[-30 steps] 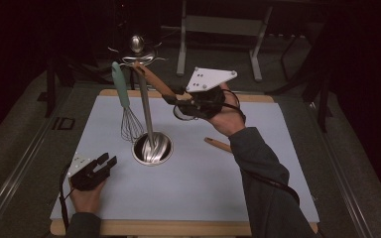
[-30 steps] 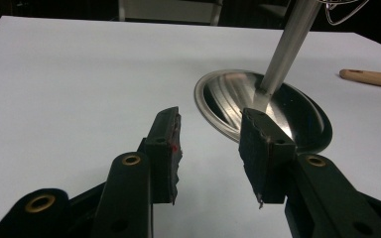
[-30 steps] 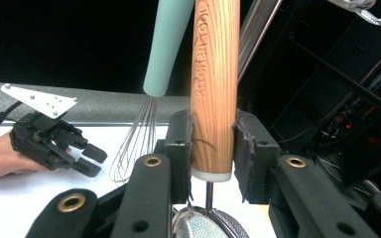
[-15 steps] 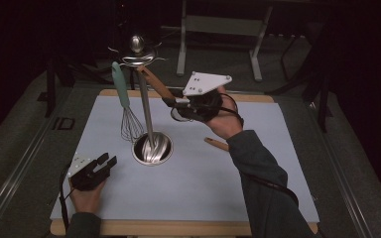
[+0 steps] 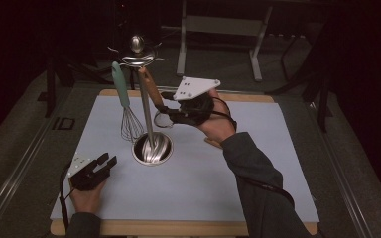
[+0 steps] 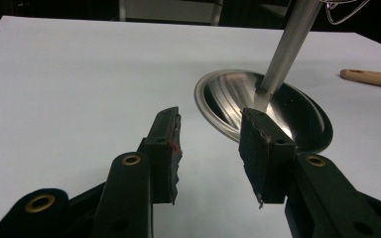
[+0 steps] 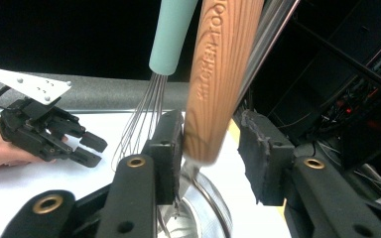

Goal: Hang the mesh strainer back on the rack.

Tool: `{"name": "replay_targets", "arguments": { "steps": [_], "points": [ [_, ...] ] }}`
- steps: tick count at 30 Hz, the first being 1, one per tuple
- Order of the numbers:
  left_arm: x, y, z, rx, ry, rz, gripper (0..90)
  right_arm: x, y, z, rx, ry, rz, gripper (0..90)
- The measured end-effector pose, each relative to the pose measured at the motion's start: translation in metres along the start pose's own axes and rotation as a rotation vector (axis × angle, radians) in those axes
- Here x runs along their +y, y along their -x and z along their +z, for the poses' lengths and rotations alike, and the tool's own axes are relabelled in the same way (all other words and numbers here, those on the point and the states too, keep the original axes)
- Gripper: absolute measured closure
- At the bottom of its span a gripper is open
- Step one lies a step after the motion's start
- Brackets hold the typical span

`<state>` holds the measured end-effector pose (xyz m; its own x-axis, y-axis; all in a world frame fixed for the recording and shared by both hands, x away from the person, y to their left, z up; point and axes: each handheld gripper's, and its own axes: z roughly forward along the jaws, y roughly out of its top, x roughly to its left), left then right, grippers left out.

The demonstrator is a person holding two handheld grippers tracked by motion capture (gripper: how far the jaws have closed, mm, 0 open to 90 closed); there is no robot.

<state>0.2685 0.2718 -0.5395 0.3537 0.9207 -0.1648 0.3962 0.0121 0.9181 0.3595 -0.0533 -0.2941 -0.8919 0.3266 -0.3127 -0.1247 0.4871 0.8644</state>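
Two tools: right tool [image 7: 211,144] spread, jaws just opened, releasing wooden-handled utensil [image 7: 218,74] hung on rack [image 5: 146,106]; left tool [image 6: 211,148] spread, idle on bench [image 5: 278,148].

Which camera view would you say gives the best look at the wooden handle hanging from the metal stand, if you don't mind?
The right gripper view: the wooden handle is close up between the right gripper's open jaws, its grain and stamped lettering plain. The high view shows it small and slanted beside the stand's pole.

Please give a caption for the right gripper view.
Right gripper jaws open around a hanging wooden handle.
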Motion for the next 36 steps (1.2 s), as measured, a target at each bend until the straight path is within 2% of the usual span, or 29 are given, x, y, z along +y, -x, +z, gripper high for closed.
{"name": "replay_targets", "arguments": {
  "steps": [7,8,12,25,36],
  "points": [
    [0.0,0.0,0.0,0.0,0.0,-0.001,60.3,-0.002,0.0,0.0,0.024,-0.012,0.006,57.8],
    [0.0,0.0,0.0,0.0,0.001,-0.002,60.3,-0.004,0.0,-0.001,0.041,-0.029,0.0,57.4],
    [0.0,0.0,0.0,0.0,0.001,-0.001,60.3,-0.007,-0.001,-0.002,0.053,-0.051,-0.006,57.0],
    [0.0,0.0,0.0,0.001,-0.001,-0.002,60.3,-0.016,0.005,-0.014,0.064,-0.088,0.007,58.0],
    [0.0,0.0,0.0,0.002,-0.005,-0.002,60.4,-0.033,0.008,-0.024,0.082,-0.161,0.012,58.0]
  ]
}}
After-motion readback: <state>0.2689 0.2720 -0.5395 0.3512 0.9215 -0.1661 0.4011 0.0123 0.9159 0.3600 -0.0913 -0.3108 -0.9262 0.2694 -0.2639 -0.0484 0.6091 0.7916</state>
